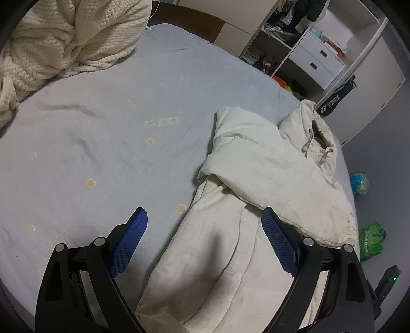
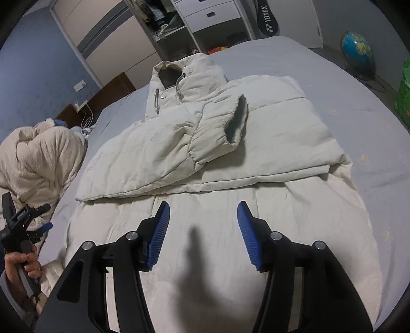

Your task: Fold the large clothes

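Observation:
A cream puffer jacket (image 2: 230, 158) lies on the light blue bed (image 2: 358, 107), both sleeves folded across its chest, hood (image 2: 179, 74) at the far end. My right gripper (image 2: 203, 212) is open and empty, hovering over the jacket's lower half. My left gripper (image 1: 205, 217) is open and empty above the jacket's left edge (image 1: 217, 256), one blue pad over the sheet (image 1: 102, 141). The left gripper, held in a hand, also shows at the left edge of the right wrist view (image 2: 23, 225).
A cream knitted blanket (image 1: 64, 43) is heaped at the head of the bed, also in the right wrist view (image 2: 38, 158). Beyond the bed stand a wardrobe with white drawers (image 1: 315, 59), a globe (image 2: 356, 51), a green bag (image 1: 370, 240) and a racket bag (image 2: 267, 18).

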